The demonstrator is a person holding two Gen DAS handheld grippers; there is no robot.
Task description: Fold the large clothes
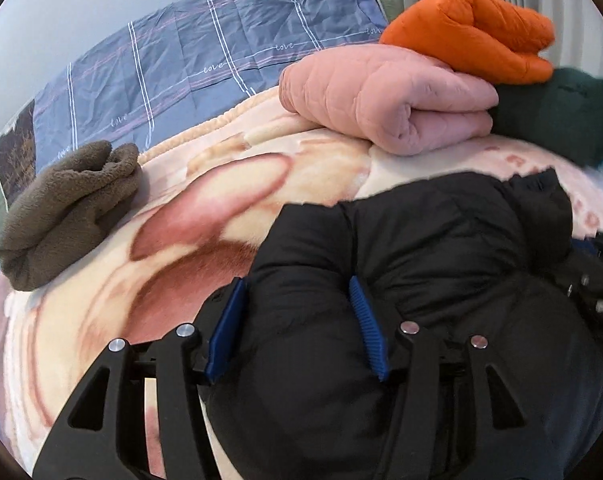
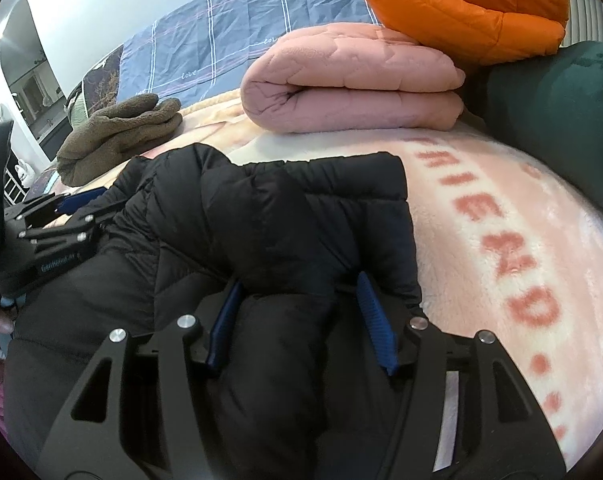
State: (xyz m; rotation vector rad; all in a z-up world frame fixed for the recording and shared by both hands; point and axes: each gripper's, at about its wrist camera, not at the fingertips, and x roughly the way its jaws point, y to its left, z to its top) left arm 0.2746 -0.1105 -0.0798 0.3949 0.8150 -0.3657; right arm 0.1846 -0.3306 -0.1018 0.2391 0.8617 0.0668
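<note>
A black puffer jacket (image 1: 441, 248) lies bunched on a pink and cream plush blanket (image 1: 113, 320); it also shows in the right wrist view (image 2: 269, 216). My left gripper (image 1: 297, 292) has its blue pads (image 1: 227, 328) apart with a thick fold of the jacket between them. My right gripper (image 2: 299, 286) likewise straddles a fold of the jacket, its pads (image 2: 375, 320) spread wide. The left gripper's body shows at the left of the right wrist view (image 2: 53, 224).
Folded garments sit at the back: a pink quilted one (image 1: 389, 100), an orange puffer (image 1: 473, 28) on top, a dark green one (image 1: 557, 116) at right, a brown fleece (image 1: 65, 208) at left. A blue plaid sheet (image 1: 205, 48) lies beyond.
</note>
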